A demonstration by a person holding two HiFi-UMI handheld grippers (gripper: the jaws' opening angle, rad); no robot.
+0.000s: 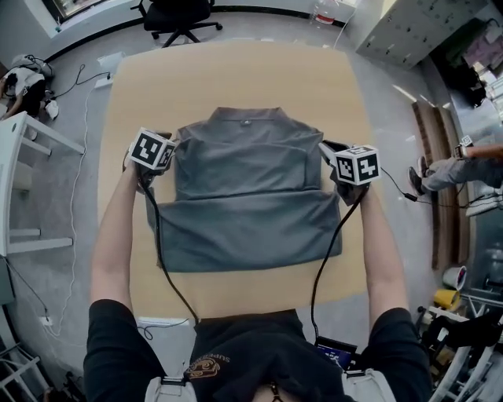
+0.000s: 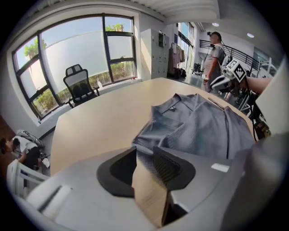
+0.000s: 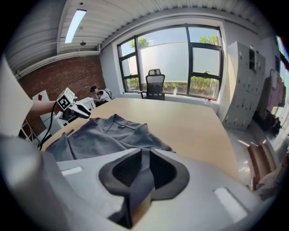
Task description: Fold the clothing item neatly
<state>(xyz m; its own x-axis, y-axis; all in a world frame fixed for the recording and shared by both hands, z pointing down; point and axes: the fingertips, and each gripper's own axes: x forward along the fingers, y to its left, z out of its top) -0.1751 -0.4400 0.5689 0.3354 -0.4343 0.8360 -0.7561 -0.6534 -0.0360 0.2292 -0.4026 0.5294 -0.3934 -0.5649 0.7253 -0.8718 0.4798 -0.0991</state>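
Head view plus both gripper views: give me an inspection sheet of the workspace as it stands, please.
Surface: wooden table, bare around the garment.
Job's things: gray collared shirt, lying flat, collar on the far side, a fold edge across its middle.
Clutter: nothing seen on the table.
Grippers: left gripper open at the shirt's left edge; right gripper narrowly open at the right edge, no cloth seen gripped.
Cables: black gripper cables trail past the shirt's near corners toward the person.
Surroundings: office chair beyond the table; bystander's leg on the right.
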